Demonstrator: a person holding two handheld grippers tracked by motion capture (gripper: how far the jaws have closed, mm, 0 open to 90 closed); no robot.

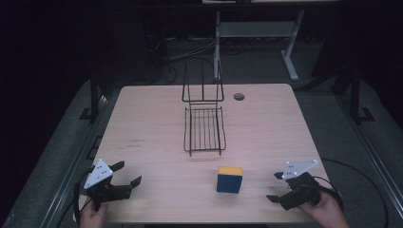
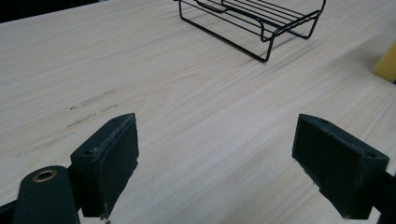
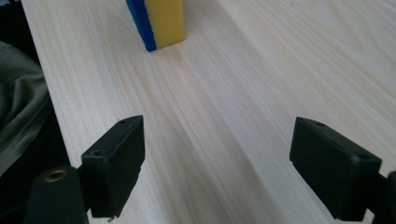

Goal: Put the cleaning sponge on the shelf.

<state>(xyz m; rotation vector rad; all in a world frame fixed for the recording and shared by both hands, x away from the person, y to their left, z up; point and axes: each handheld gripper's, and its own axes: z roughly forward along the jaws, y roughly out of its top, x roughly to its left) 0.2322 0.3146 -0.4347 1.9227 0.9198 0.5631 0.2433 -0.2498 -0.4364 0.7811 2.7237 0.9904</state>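
Yellow-and-blue sponge (image 1: 229,179) upright near the front edge of the tabletop (image 1: 142,123), untouched by either gripper.

Work appears to be at its very start. The sponge stands on edge, just in front of the black wire rack (image 1: 205,128) at the tabletop's middle, apart from it. The right gripper (image 1: 279,186), near the front right corner, has its jaws wide apart with nothing between them, the sponge ahead of it. The left gripper (image 1: 129,173), near the front left corner, is likewise spread and empty. Reaching, grasping and any placing all seem left to do.
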